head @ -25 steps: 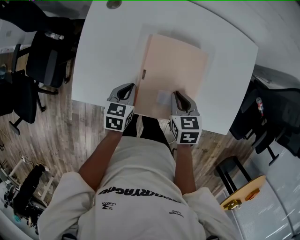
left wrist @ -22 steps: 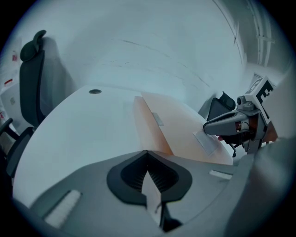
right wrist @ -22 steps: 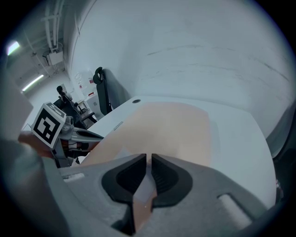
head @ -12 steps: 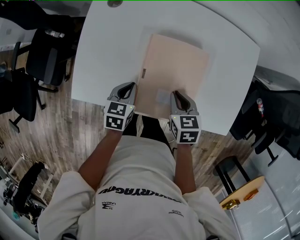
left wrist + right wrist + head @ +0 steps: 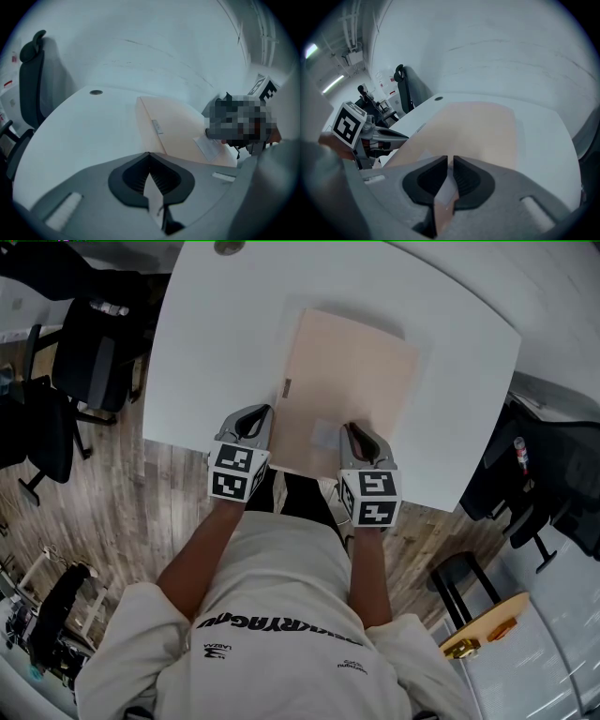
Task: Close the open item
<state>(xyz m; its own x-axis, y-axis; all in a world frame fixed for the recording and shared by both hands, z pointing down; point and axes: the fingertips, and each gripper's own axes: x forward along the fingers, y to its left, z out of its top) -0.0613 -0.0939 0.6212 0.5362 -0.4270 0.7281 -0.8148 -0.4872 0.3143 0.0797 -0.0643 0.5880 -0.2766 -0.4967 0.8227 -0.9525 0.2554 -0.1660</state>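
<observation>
The beige folder [image 5: 349,390] lies flat and closed on the white desk [image 5: 216,343]. The left tool [image 5: 254,414], jaws together and empty, sits just beside the folder's near left corner. The right tool [image 5: 355,429], jaws closed to a sliver, seems to rest on the folder's near edge.

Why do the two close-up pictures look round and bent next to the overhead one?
Left gripper view: fisheye bend, black corners, a cold tint. Right gripper view: same bend, bluish cast over the folder. Head view: straighter, evenly lit table.
</observation>
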